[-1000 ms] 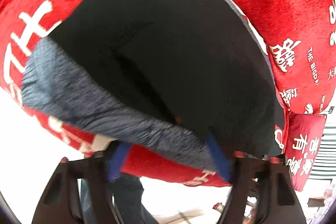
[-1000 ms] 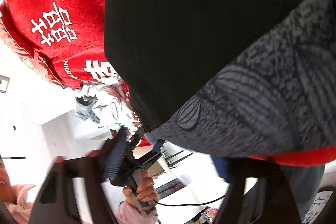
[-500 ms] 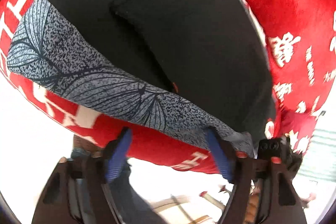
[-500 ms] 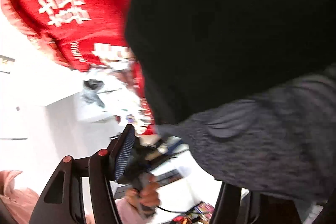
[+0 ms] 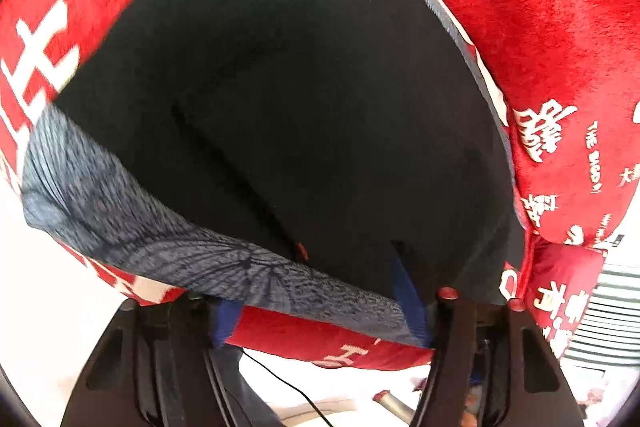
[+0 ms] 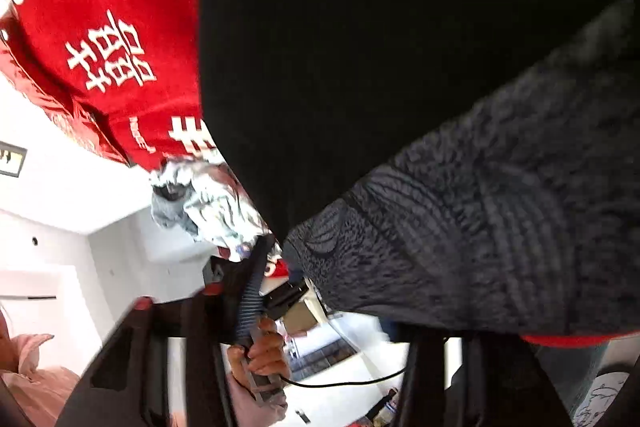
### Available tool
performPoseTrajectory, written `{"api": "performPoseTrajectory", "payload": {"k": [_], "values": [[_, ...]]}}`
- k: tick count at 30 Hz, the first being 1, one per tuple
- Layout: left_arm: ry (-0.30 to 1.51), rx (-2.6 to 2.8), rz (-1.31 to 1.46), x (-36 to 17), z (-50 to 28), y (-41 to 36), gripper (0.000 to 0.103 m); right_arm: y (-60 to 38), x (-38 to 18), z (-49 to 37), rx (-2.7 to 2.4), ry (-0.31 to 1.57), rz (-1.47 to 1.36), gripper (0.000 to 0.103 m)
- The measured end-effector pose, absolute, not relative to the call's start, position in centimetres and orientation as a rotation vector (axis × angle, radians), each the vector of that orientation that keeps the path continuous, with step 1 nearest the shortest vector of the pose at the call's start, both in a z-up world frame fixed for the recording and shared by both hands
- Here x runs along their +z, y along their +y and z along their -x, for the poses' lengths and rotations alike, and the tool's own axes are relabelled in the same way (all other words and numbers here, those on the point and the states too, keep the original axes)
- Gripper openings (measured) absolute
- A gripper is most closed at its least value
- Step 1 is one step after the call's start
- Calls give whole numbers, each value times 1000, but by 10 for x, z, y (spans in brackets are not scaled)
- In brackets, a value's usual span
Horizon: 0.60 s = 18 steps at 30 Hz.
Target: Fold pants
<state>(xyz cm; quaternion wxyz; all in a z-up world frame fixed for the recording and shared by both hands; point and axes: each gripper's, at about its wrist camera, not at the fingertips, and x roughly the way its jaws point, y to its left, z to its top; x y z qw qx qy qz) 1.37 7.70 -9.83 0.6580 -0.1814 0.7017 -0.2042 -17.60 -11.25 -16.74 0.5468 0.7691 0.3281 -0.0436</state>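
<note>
Black pants [image 5: 304, 115] with a grey leaf-patterned waistband [image 5: 168, 239] lie on a red blanket [image 5: 552, 39] with white characters. My left gripper [image 5: 316, 311] points down at the waistband. Its jaws are closing, and the band's edge lies flat between the blue pads [image 5: 408, 303], not pinched. In the right wrist view the same waistband [image 6: 480, 227] fills the lower right. My right gripper [image 6: 316, 267] is shut on its corner. One ribbed finger [image 6: 252, 287] meets the corner; the other is hidden under the cloth.
A hand [image 6: 260, 351] holding the other gripper's handle shows below the blanket's edge. A crumpled white and grey cloth [image 6: 200, 199] lies on the blanket beside the pants. A red cushion [image 5: 560, 291] sits at the right. Pink fabric [image 6: 28, 379] is at lower left.
The right gripper's visible finger swung inward onto the waistband's corner. The left gripper's pads spread, then drew closer again, and its view slid back over the waistband.
</note>
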Motion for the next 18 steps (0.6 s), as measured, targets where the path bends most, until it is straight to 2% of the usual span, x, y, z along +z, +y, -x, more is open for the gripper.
{"api": "performPoseTrajectory", "payload": {"k": [4,9,12,13,15,18], "values": [[1546,-484,363,-61,-31,59,53,-138,-121,150,-68,765,-1710,10],[1387,-584,269,6,-68,20,53,-191,-62,94,26,765,-1521,10],[1295,-615,231,19,-110,-17,54,-232,-44,47,39,801,-1426,10],[1265,-607,208,19,-123,-26,56,-242,-44,33,38,817,-1410,10],[1210,-537,123,12,-150,-45,78,-263,-52,4,13,854,-1373,14],[1197,-398,-14,-12,-181,-63,79,-279,-84,-37,-105,948,-1355,16]]}}
